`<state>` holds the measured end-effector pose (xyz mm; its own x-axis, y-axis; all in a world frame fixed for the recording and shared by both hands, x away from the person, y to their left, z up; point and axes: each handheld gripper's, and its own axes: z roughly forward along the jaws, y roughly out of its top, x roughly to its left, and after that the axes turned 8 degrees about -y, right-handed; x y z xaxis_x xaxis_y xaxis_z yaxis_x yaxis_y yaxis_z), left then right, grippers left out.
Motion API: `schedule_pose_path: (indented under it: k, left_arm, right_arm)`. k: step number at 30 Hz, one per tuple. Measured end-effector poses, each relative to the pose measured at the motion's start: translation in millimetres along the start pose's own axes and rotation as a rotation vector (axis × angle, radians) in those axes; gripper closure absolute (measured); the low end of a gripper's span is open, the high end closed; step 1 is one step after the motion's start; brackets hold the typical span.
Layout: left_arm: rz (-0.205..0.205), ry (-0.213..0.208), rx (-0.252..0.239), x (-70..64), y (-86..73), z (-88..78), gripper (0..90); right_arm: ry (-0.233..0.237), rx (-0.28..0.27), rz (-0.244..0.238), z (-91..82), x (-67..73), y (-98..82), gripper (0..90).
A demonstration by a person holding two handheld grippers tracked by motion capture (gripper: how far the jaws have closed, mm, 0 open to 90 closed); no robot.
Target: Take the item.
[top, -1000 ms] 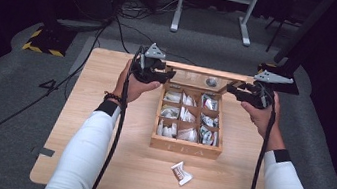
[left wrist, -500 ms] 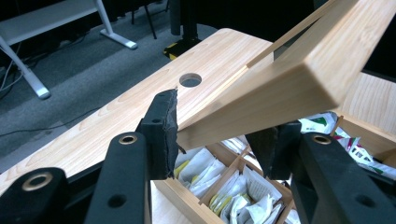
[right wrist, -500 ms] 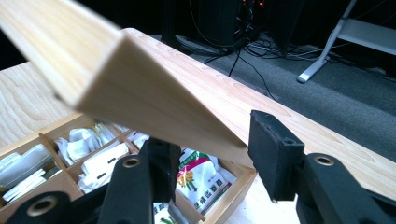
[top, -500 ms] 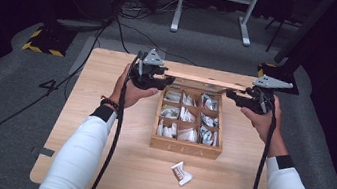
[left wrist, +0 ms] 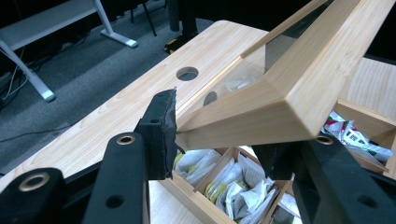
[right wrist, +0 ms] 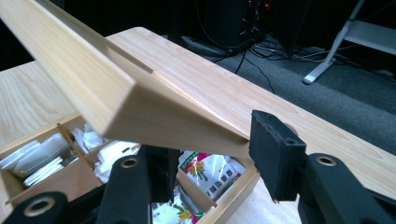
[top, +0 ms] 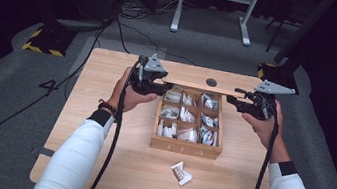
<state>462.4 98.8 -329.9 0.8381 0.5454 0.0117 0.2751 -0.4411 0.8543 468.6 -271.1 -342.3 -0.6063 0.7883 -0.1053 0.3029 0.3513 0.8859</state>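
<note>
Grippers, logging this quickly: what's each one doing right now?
Left gripper: shut on the lid.
Right gripper: shut on the lid's other end.

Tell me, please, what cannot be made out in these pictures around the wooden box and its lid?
- Print on the packets: too small in the high view.
- Loose packet's label: too small in the high view.
- Right finger of the left gripper: hidden under the lid in the left gripper view.
- Box rear compartments: partly covered by the lid in both gripper views.

Grey carpet, perhaps dim room
</note>
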Motion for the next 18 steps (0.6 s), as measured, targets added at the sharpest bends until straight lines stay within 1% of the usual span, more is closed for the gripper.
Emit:
schedule_pose_path:
  k: [4,7,10,16,18]
  left_arm:
    - [0.011,-0.003,0.001,-3.0,-1.7,-1.8,53.0]
    - [0.011,-0.005,0.000,-6.3,-2.8,-3.0,52.1]
    - [0.027,0.001,0.009,-9.5,-4.1,-3.8,52.1]
    - [0.031,0.000,0.012,-13.0,-6.4,-4.8,50.5]
    - [0.039,-0.001,0.015,-14.2,-7.1,-5.2,50.2]
  right_arm:
    - [0.000,-0.002,-0.015,-4.2,3.1,-1.2,53.4]
    - [-0.005,0.000,-0.029,-6.2,5.7,-1.7,53.2]
    - [-0.004,0.004,-0.040,-8.1,7.7,-2.7,52.8]
    - [-0.002,-0.001,-0.042,-11.8,10.8,-5.4,52.2]
    - [0.001,-0.003,-0.042,-13.1,11.6,-6.1,52.1]
